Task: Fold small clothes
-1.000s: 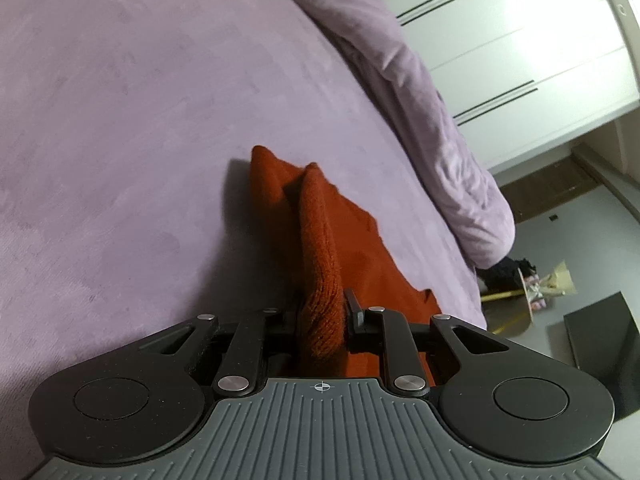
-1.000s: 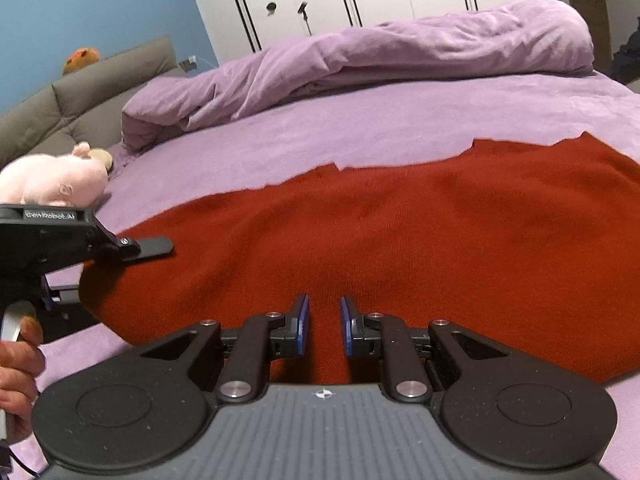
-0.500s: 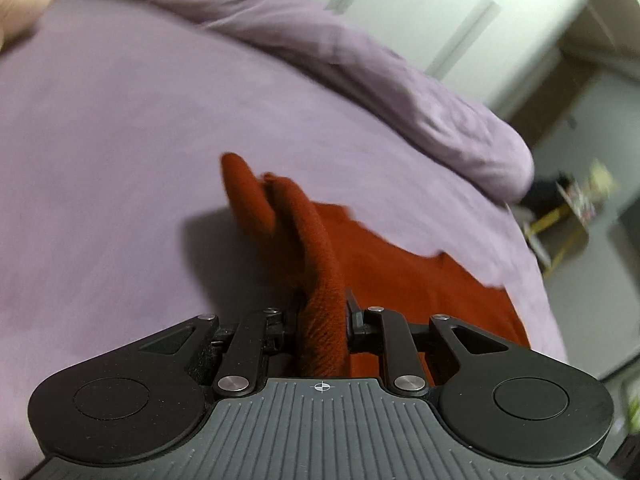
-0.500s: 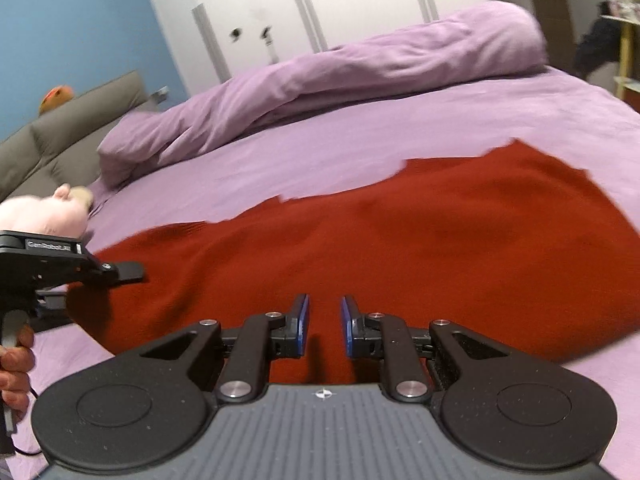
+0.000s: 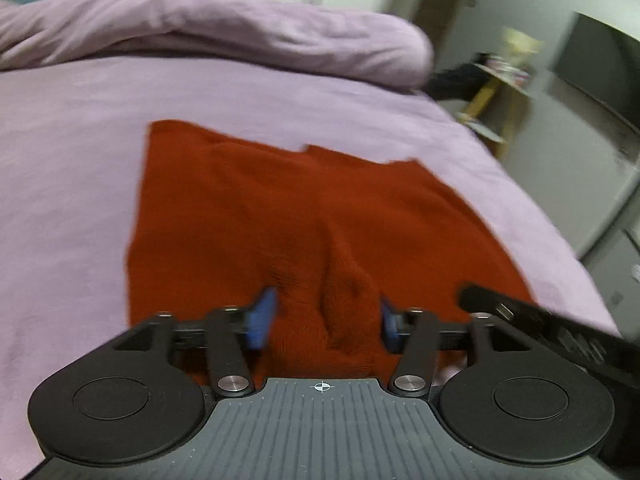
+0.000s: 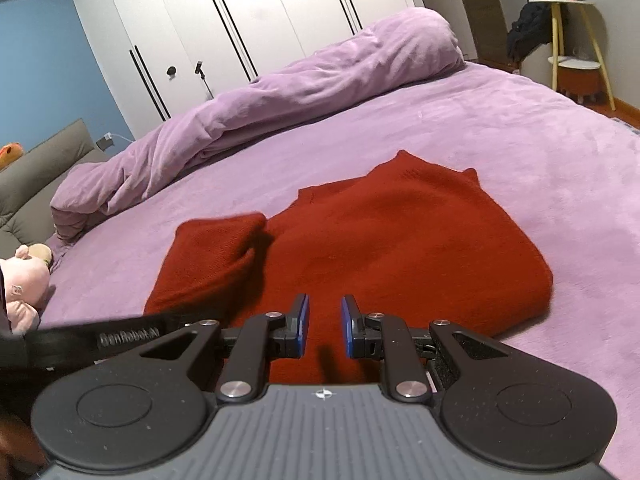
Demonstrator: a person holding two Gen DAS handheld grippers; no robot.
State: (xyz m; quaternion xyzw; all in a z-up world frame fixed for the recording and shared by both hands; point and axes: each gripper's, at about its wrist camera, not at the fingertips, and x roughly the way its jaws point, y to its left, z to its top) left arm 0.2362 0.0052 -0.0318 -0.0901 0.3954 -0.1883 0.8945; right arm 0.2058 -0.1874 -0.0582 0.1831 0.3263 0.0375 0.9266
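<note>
red sweater (image 6: 384, 248) flat on purple bed (image 6: 520, 128), sleeve folded inward. left gripper (image 5: 324, 320) open around raised fabric ridge; right gripper (image 6: 324, 326) open, empty. next: smooth ridge, fold other side evenly.

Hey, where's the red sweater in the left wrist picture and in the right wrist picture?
Left wrist: the sweater fills the centre, a ridge of it between the open left tongs.
Right wrist: the sweater lies centre, just beyond the right tongs.
Shared landmark: the rolled duvet behind it.
</note>
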